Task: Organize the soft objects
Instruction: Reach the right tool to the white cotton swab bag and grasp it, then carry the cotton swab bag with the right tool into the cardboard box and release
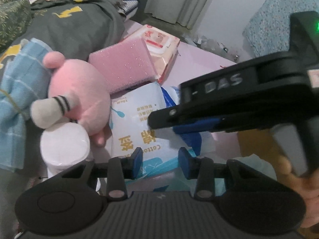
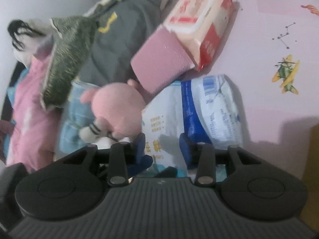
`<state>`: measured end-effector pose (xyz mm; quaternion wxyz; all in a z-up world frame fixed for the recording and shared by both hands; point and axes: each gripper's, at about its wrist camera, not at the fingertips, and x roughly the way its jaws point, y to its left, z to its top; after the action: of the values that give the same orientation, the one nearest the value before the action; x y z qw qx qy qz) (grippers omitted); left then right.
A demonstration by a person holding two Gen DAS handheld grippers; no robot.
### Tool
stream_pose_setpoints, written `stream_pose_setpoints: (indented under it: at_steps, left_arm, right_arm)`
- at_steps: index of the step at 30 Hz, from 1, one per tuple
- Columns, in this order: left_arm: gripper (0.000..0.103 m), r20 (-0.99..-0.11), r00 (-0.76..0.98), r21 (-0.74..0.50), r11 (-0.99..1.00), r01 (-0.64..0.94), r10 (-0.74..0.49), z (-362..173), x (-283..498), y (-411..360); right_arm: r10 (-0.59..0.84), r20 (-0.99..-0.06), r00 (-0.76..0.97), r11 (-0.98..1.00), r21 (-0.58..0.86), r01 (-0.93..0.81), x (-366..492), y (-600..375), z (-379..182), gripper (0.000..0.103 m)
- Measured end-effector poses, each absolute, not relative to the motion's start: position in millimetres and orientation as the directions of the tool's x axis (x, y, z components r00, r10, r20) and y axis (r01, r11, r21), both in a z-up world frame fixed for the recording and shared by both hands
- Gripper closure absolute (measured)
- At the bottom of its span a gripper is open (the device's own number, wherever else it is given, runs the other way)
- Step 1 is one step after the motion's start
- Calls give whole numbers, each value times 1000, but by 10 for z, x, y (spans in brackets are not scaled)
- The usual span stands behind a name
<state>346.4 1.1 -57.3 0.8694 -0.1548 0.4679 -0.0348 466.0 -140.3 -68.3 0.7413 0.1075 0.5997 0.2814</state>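
A white and blue cotton pad pack [image 1: 137,125] lies on the pink sheet, also in the right wrist view [image 2: 199,109]. A pink sponge [image 1: 121,67] [image 2: 161,59] leans on it, in front of a red and cream tissue pack [image 1: 161,45] [image 2: 199,23]. A pink plush toy [image 1: 79,97] [image 2: 117,107] lies left of the pack, over a white roll [image 1: 63,147]. My left gripper [image 1: 160,159] is open right over the pack. My right gripper [image 2: 162,145] is open, its fingers [image 1: 165,117] over the pack's blue stripe.
A light blue towel [image 1: 14,107] [image 2: 75,115], a grey garment with yellow print [image 1: 69,25] [image 2: 119,45], a green patterned cushion [image 2: 65,59] and pink cloth [image 2: 30,109] lie at left. The pink sheet [image 2: 259,59] extends right. A speckled foam block [image 1: 279,16] stands behind.
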Motion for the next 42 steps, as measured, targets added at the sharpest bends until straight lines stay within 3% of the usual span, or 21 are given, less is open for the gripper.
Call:
stream_pose_setpoints:
  at_steps: [1,4,9,21,24,26,28,34,36,38,42]
  left_arm:
    - [63,-802,559,-305,949,-81,-210,-586,3475,18]
    - [61,-793,563,-320,946,-60,-233,-589,3469,27]
    - [43,-783,541,-389,921,-40,-307,-596,3416,103]
    - [37,-791,533,-373,927,-30,-301,-681,3611,-26]
    - [37,-775,523,-406,914,16,-354,-700,3649,-90]
    - [37,-772,515,-420,907,25,-372,-728,3655,-118]
    - [37,-767,524,-419,908,27,-370,-740,3636,-133]
    - [38,-752,530,-451,892,23,-393,-755,3613,-52]
    - [38,-749,531,-454,891,23,-395,-746,3585,-22]
    - [38,-751,532,-451,892,19,-391,-723,3565,7]
    - [34,-725,566,-452,891,40,-393,-591,3446,78]
  right_arm:
    - [536,-835,121,824,487,-291,4664,-1379,-723,67]
    - [530,-837,136,827,475,-300,4673,-1379,-777,89]
    - [565,-810,158,812,511,-283,4723,-1524,-747,103]
    - [593,-792,147,801,559,-215,4823,-1865,-753,98]
    - [593,-794,132,799,559,-223,4847,-1797,-753,85]
    - [584,-801,133,803,546,-237,4869,-1723,-759,68]
    - [564,-815,132,814,522,-256,4900,-1630,-774,62]
    - [517,-847,122,825,456,-335,4999,-1344,-818,57]
    - [501,-857,120,825,431,-365,4992,-1268,-832,60]
    - [479,-868,133,833,401,-381,4978,-1229,-835,77]
    - [514,-842,164,824,432,-366,4920,-1331,-756,87]
